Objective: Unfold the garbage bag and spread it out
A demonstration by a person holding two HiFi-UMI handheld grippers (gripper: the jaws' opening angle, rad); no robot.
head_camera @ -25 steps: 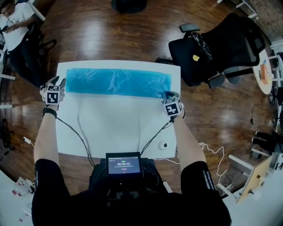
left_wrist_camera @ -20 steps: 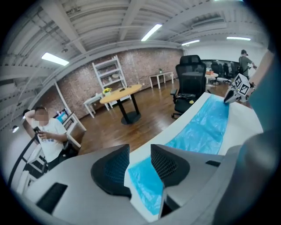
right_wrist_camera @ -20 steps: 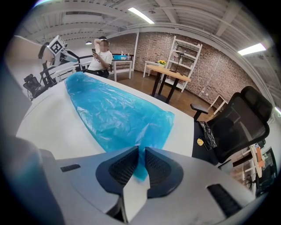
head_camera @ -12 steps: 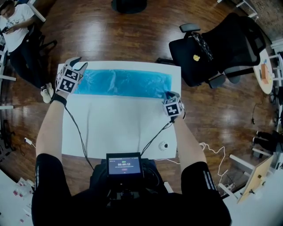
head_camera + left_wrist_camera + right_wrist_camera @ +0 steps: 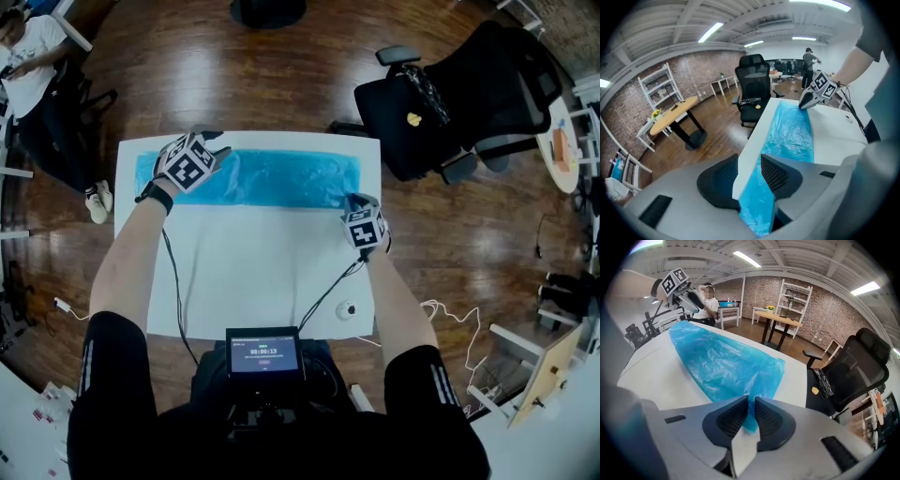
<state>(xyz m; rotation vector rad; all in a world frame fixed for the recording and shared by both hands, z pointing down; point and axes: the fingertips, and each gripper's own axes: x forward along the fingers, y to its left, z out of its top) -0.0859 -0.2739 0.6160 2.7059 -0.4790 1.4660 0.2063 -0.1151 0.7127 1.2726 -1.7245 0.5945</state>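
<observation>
The blue garbage bag (image 5: 272,176) lies as a long flat strip along the far edge of the white table (image 5: 253,272). My left gripper (image 5: 214,142) hovers over the strip's far left part, its jaws wide. In the left gripper view the left gripper (image 5: 750,176) is open, with the table's far edge and the garbage bag (image 5: 792,131) showing through the gap. My right gripper (image 5: 356,199) sits at the strip's near right corner. In the right gripper view the right gripper (image 5: 750,416) is shut on a tip of the garbage bag (image 5: 722,362).
A black office chair (image 5: 450,103) stands past the table's far right corner. A small round white object (image 5: 347,309) lies near the table's front edge, by the grippers' cables. A screen device (image 5: 263,352) hangs at my chest. A person (image 5: 33,56) sits far left.
My left gripper has left the table's left edge and swung right and away, rolling as it went, until it is over the bag's far left part. The right gripper and the bag stay put.
</observation>
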